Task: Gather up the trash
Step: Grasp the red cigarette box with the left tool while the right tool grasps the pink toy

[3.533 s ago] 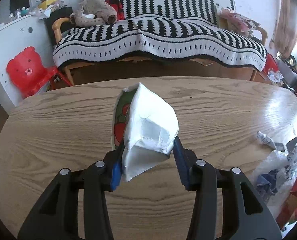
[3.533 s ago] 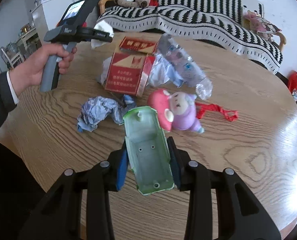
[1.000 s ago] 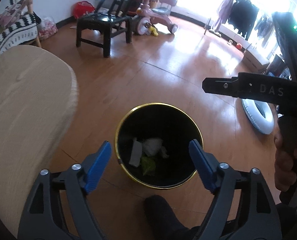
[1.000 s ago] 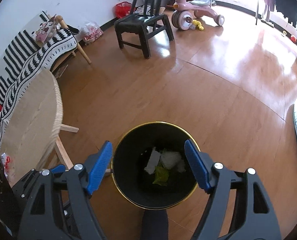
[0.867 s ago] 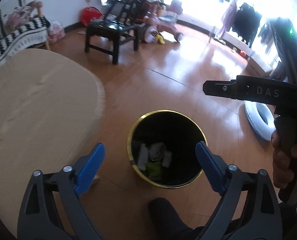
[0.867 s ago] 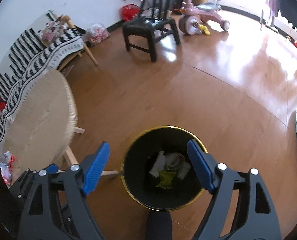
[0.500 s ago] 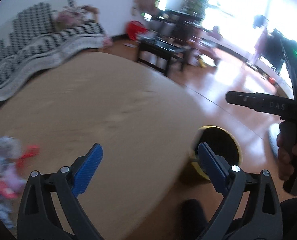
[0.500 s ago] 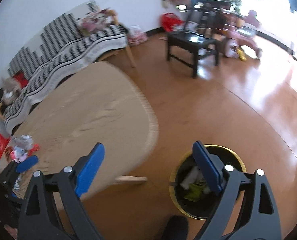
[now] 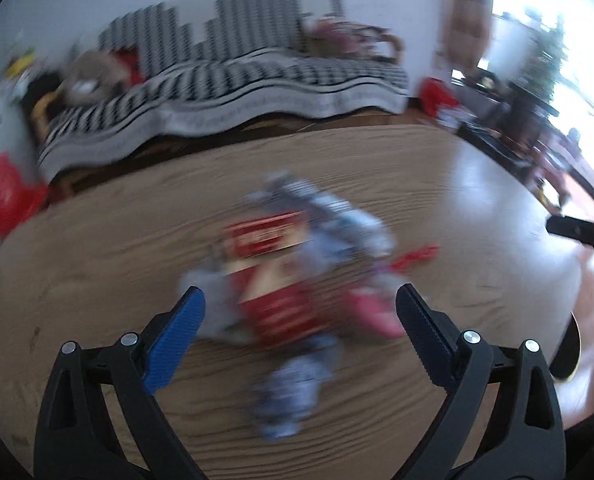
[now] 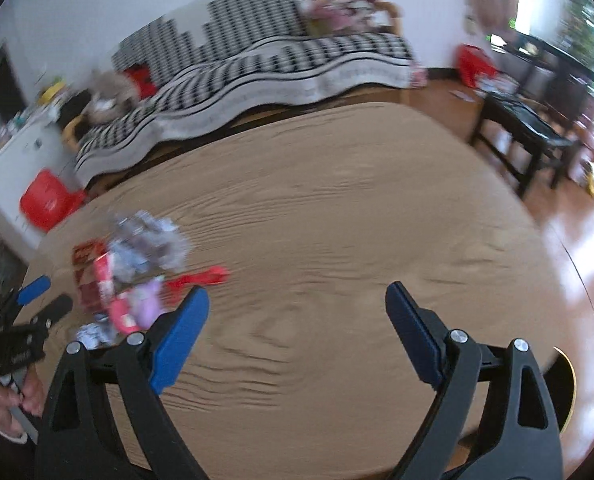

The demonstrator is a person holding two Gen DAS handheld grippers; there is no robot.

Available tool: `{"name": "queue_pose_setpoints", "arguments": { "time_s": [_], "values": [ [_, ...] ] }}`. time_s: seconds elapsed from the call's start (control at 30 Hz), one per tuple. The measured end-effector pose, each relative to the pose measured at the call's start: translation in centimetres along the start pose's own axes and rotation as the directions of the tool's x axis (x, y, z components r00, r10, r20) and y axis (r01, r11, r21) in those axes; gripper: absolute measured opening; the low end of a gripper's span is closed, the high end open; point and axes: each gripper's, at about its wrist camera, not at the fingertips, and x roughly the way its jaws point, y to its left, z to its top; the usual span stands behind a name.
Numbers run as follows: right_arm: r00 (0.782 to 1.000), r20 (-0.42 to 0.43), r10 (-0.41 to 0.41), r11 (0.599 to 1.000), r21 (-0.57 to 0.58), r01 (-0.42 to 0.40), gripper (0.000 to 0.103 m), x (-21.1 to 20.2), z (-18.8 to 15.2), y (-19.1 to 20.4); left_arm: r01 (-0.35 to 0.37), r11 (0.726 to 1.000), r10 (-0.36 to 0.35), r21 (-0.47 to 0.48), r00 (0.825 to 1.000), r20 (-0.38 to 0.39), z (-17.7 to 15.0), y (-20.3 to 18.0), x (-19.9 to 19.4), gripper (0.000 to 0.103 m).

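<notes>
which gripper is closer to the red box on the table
Left. The left gripper hangs open right over the red box; the right gripper is over bare table, well off to its side.

A rounded wooden worktop point(image 9: 97, 248) with a light, wavy grain carries one blurred heap of litter. In the left wrist view the heap sits near the middle: a red carton point(image 9: 273, 300), crumpled pale wrapping point(image 9: 337, 220) on its far right, a crumpled blue-and-white wad point(image 9: 293, 392) on the near side, a pink soft toy point(image 9: 373, 312) and a red strip point(image 9: 415, 256) to the right. The right half of the wood lies bare.
</notes>
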Motion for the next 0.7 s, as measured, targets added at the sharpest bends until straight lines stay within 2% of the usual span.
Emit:
{"name": "queue_pose_setpoints", "arguments": {
  "time_s": [0.13,0.23,0.37,0.5,0.7],
  "values": [
    [0.998,-0.042,0.051,0.991,-0.125,-0.056,0.087,3.0,-0.6,6.0,-0.002,0.998,0.000,-0.061,0.999,-0.040,-0.7,3.4,1.1,0.093],
    [0.994,-0.073,0.085,0.967,-0.236,-0.100,0.087,4.9,-1.8,10.5,0.000,0.997,-0.004,-0.072,0.998,-0.057,-0.8,4.2,1.8,0.093],
    [0.989,-0.102,0.109,0.936,-0.324,-0.137,0.087,6.7,-3.1,14.3,-0.014,0.995,0.010,-0.102,0.999,-0.048,-0.6,5.3,2.2,0.093],
    [0.986,-0.130,0.105,0.914,-0.378,-0.147,0.087,8.5,-3.9,16.8,0.001,0.990,-0.009,-0.144,0.999,-0.052,-0.1,6.2,2.3,0.093],
    [0.981,-0.173,0.088,0.916,-0.373,-0.148,0.087,11.1,-4.1,17.4,-0.007,0.988,-0.004,-0.155,0.998,-0.068,-0.2,6.8,2.8,0.093]
  ]
}}
